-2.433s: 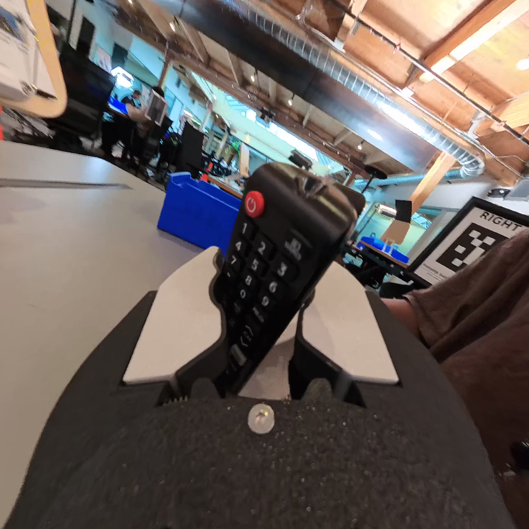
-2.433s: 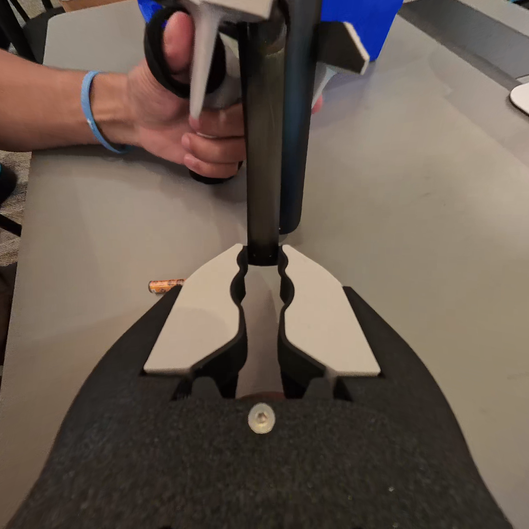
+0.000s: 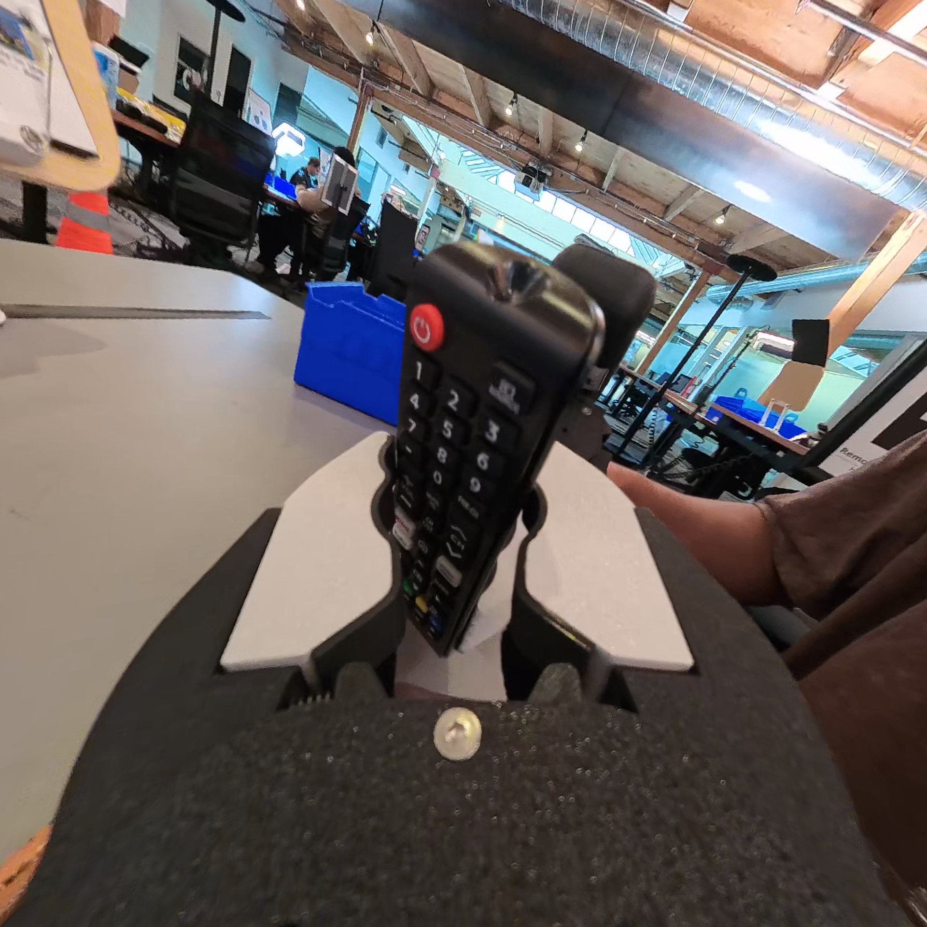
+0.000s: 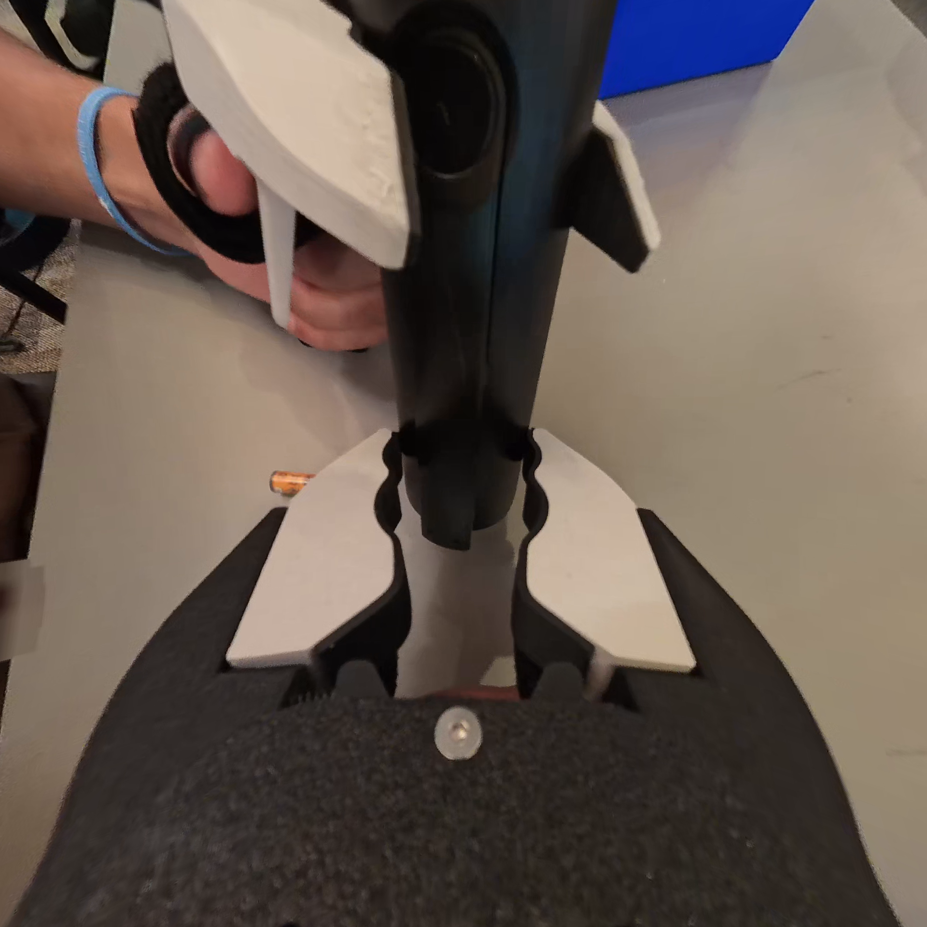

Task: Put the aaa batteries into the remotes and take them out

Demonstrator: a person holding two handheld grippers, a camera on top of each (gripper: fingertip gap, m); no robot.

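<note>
A black remote (image 3: 466, 426) stands tilted between my left gripper's (image 3: 459, 451) fingers, with its buttons and red power key facing the left wrist camera. The left gripper is shut on its lower part. In the right wrist view the remote's back (image 4: 466, 326) runs down from the left gripper's white fingers (image 4: 301, 125) to my right gripper (image 4: 461, 446), whose jaws press on both sides of the remote's far end. One black finger (image 3: 602, 301) of the right gripper shows behind the remote's top. An orange AAA battery (image 4: 291, 482) lies on the grey table (image 4: 752, 401), left of the right gripper.
A blue bin (image 3: 351, 351) stands on the table behind the remote; it also shows in the right wrist view (image 4: 702, 45). A hand with a blue wristband (image 4: 90, 150) holds the left gripper. A brown-sleeved arm (image 3: 802, 552) is at the right. Desks and seated people are far off. About 9 cm separates my left fingertips from my right.
The remote has turned about its length, so its broad back now faces the right camera instead of its thin edge. The right jaws stand wider across it. The left gripper sits closer.
</note>
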